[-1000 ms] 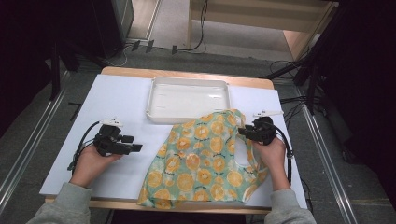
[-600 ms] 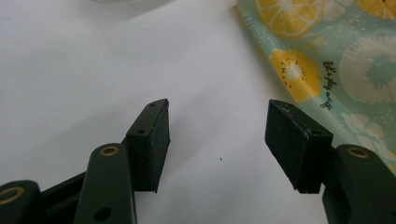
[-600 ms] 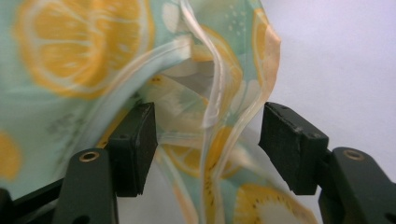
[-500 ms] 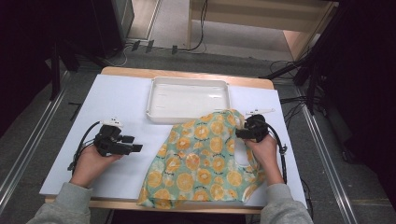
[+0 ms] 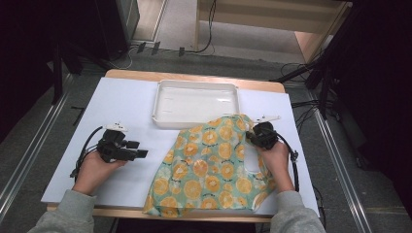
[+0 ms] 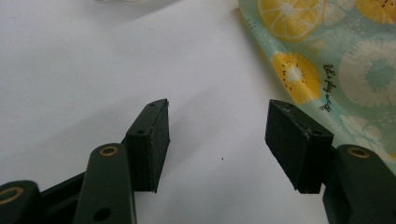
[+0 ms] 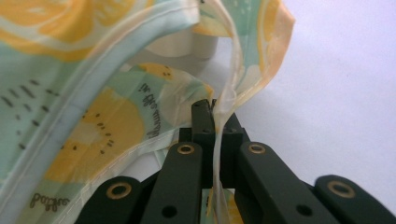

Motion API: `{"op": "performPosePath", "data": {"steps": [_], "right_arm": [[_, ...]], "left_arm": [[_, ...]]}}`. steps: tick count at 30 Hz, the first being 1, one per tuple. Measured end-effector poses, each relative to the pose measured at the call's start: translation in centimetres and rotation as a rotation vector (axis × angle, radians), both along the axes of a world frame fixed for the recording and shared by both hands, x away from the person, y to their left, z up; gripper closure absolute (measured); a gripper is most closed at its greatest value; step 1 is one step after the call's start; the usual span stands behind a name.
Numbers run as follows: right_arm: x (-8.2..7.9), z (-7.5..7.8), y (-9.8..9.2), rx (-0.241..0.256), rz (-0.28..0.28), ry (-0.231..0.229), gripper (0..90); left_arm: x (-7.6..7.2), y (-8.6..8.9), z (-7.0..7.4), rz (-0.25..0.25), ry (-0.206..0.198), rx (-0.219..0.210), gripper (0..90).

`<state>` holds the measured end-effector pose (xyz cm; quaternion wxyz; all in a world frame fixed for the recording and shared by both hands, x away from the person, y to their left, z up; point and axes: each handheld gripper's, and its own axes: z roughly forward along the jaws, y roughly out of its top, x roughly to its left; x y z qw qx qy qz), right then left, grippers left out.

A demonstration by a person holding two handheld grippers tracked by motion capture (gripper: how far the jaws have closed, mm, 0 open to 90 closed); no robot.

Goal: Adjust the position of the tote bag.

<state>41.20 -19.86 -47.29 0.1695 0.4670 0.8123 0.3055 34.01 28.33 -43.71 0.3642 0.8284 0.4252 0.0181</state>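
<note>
A green cloth printed with orange slices (image 5: pixel 211 167) lies crumpled on the white table cover, its far end touching the tray. My right gripper (image 5: pixel 253 136) is at the cloth's right edge and is shut on that edge; in the right gripper view the hem (image 7: pixel 219 116) runs pinched between the two jaws of my right gripper (image 7: pixel 212 106). My left gripper (image 5: pixel 144 154) rests on the table left of the cloth, open, with bare table between its pads (image 6: pixel 154 140). The cloth (image 6: pixel 336 60) lies just beyond its right jaw.
A white rectangular tray (image 5: pixel 160 104) stands at the back middle of the table. The table's wooden front edge (image 5: pixel 121 212) runs under the cloth's near end. Cables trail from both grippers. Dark floor and rails surround the table.
My right gripper has slid left and slightly nearer, carrying the cloth's right edge inward. The left gripper has stayed in place.
</note>
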Motion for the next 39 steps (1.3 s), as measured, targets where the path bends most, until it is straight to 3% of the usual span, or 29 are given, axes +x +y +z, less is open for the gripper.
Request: {"op": "performPosePath", "data": {"steps": [2,4,8,9,12,18,22,34,39], "right_arm": [[0.2,0.3,-0.2,0.027,-0.007,0.055,90.0],[0.1,0.6,-0.6,0.037,-0.008,0.08,90.0],[-0.4,1.8,-1.4,0.086,-0.007,0.072,90.0],[-1.0,2.7,-1.7,0.115,-0.008,0.065,90.0],[-1.8,3.5,-1.6,0.109,0.012,0.062,90.0],[-4.9,7.1,-0.1,0.155,0.082,0.021,90.0],[-6.3,8.7,1.0,0.161,0.109,0.008,90.0],[-8.2,10.5,4.1,0.206,0.185,0.017,90.0],[-9.1,11.3,6.3,0.214,0.241,0.007,90.0]], "left_arm": [[0.0,0.0,0.0,-0.001,-0.002,0.0,40.5],[0.0,0.1,0.1,-0.001,-0.004,-0.005,40.5],[0.0,0.1,0.1,0.001,-0.001,-0.001,40.5],[0.0,0.1,0.1,0.003,-0.003,-0.003,40.5],[0.0,0.1,0.1,0.005,-0.003,-0.01,40.5],[-0.1,0.2,0.2,0.007,-0.004,-0.014,40.5],[-0.1,0.1,0.2,0.005,-0.01,-0.021,40.6],[-0.4,-0.1,0.5,0.004,-0.024,-0.043,40.5],[-0.5,-0.1,0.7,0.002,-0.03,-0.051,40.5]]}}
